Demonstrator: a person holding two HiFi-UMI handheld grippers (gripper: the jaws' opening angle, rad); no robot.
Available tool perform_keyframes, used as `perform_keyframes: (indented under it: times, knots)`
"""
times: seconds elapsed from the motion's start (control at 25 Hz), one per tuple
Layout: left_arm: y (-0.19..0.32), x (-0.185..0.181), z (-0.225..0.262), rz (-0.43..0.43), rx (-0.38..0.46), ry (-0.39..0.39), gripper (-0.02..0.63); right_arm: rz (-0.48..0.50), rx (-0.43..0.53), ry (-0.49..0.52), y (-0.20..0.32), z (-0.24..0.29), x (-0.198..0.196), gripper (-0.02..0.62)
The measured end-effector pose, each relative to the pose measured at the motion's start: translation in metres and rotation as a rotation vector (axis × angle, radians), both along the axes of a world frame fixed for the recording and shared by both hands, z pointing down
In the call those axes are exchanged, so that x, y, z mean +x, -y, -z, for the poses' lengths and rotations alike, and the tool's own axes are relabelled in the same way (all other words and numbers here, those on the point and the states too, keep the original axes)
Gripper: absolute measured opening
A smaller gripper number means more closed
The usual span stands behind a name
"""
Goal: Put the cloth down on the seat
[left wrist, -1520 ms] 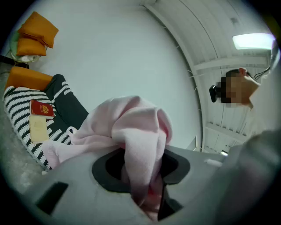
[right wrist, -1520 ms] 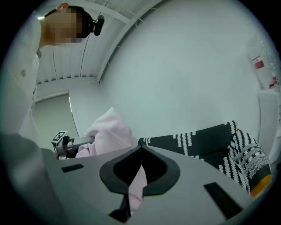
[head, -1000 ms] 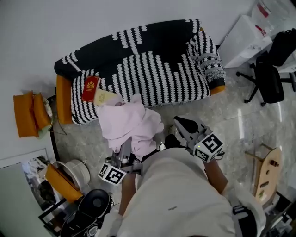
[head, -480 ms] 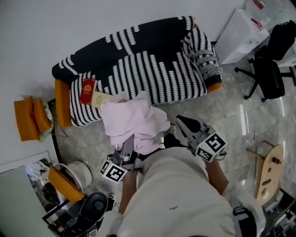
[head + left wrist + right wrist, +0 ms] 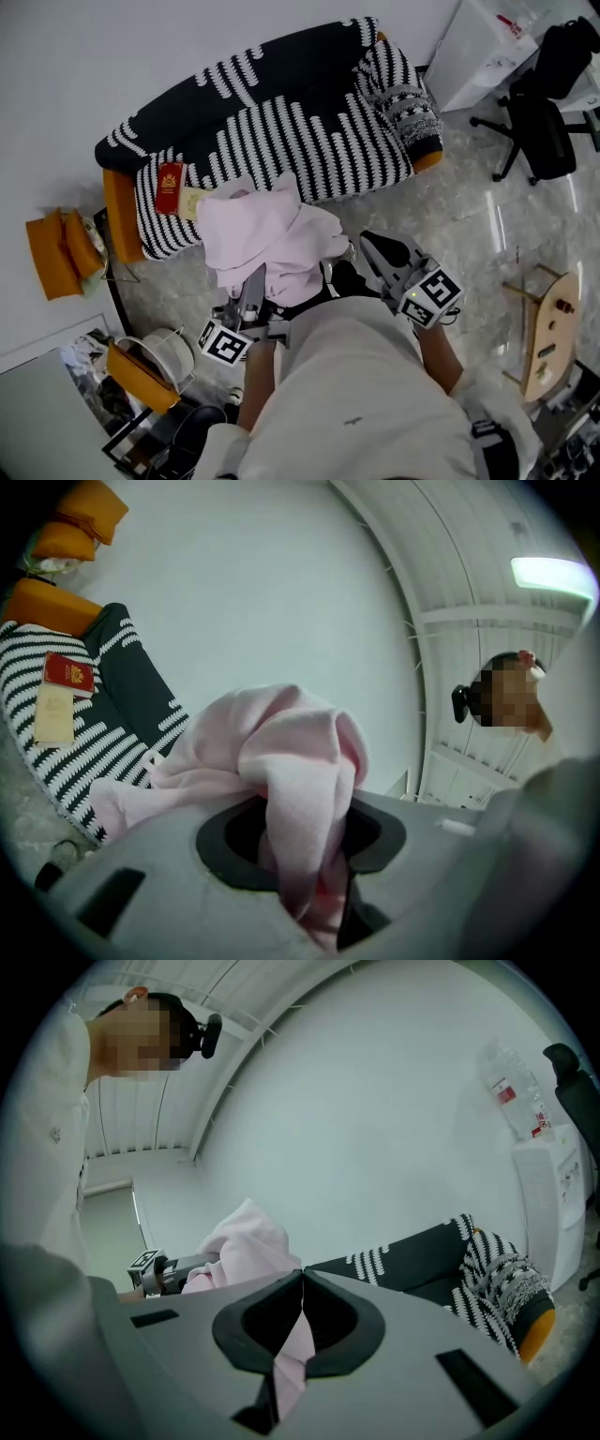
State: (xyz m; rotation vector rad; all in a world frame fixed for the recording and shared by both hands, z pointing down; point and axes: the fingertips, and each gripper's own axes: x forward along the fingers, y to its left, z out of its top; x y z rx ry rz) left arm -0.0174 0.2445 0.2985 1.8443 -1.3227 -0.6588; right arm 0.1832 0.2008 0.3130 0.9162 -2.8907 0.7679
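A sofa under a black-and-white striped cover is standing against a white wall on a pale marbled floor. A red booklet is lying at the left end of its seat, with orange cushions beside that end and an office chair well off to the right. The pink cloth is hanging bunched at the seat's front edge, just beside the booklet; the left gripper is pinching a thick fold, jaws kept partly apart by the fabric, while the right gripper is clamping a thin strip, jaws almost meeting.

A lounge corner, home or office (hard to say which): a striped sofa against a white wall, a black swivel chair, a glossy stone floor.
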Motion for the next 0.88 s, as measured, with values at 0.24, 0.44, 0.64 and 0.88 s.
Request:
perform_keyframes:
  times: [0.24, 0.44, 0.64, 0.88]
  knots:
    - [0.029, -0.016, -0.002, -0.003, 0.005, 0.001, 0.147, -0.039, -0.001, -0.009, 0.011, -0.001, 0.005, 0.009]
    - [0.059, -0.031, -0.003, 0.006, 0.007, 0.000, 0.147, -0.078, 0.010, -0.023, 0.032, 0.003, 0.005, 0.009]
    - [0.094, -0.050, 0.001, 0.003, 0.023, -0.015, 0.149, -0.096, 0.033, -0.033, 0.065, 0.014, -0.009, 0.009]
    - [0.141, -0.084, 0.002, -0.023, 0.031, -0.017, 0.149, -0.108, 0.042, -0.037, 0.107, 0.021, -0.047, 0.009]
